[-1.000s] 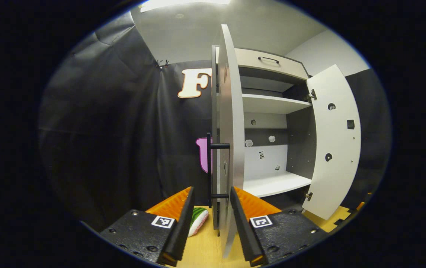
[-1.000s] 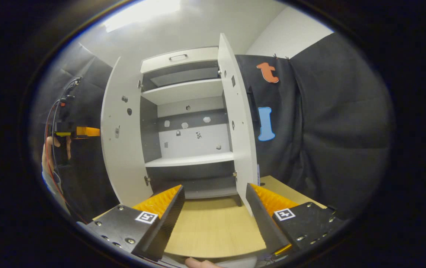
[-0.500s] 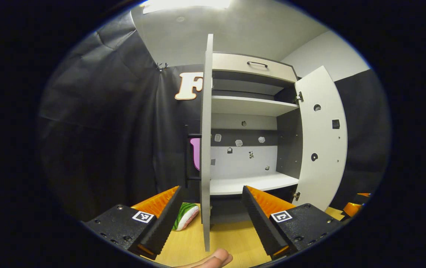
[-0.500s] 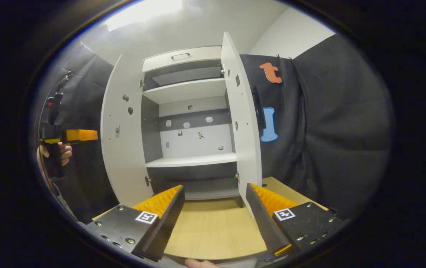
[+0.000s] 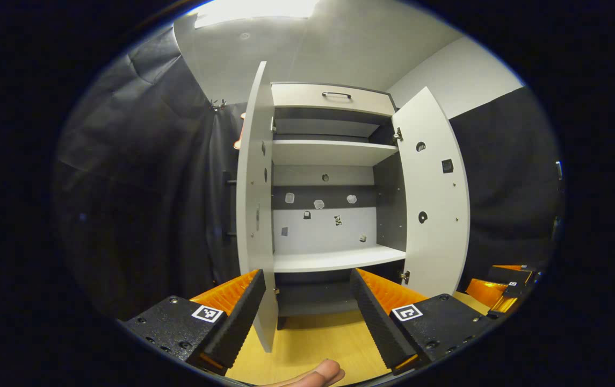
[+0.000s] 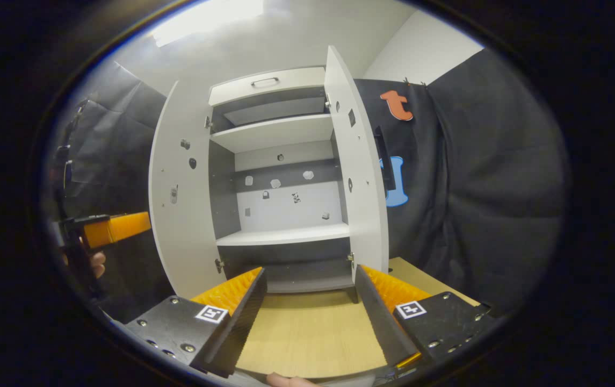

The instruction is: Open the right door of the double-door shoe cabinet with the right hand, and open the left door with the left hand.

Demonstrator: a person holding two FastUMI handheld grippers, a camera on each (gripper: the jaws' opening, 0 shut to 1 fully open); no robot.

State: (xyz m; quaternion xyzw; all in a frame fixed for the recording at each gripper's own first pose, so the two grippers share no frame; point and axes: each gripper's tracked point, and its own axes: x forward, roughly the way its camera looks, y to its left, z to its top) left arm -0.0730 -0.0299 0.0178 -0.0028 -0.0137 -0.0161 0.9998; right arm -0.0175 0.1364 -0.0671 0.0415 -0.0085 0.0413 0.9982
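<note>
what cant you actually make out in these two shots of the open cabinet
- Black bar handle of the left white door: left gripper view, mostly behind the door's edge.
- Small pale bits on the cabinet's back panel: both views, too small to identify.
- Hand holding the orange-fingered left gripper: right gripper view, dark, cut off at the edge.

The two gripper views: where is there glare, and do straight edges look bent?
Left gripper view: ceiling light blows out to white at the top; the right door bows outward. Right gripper view: similar glare from the ceiling light; the left door curves strongly. The shelves stay sharp.
</note>
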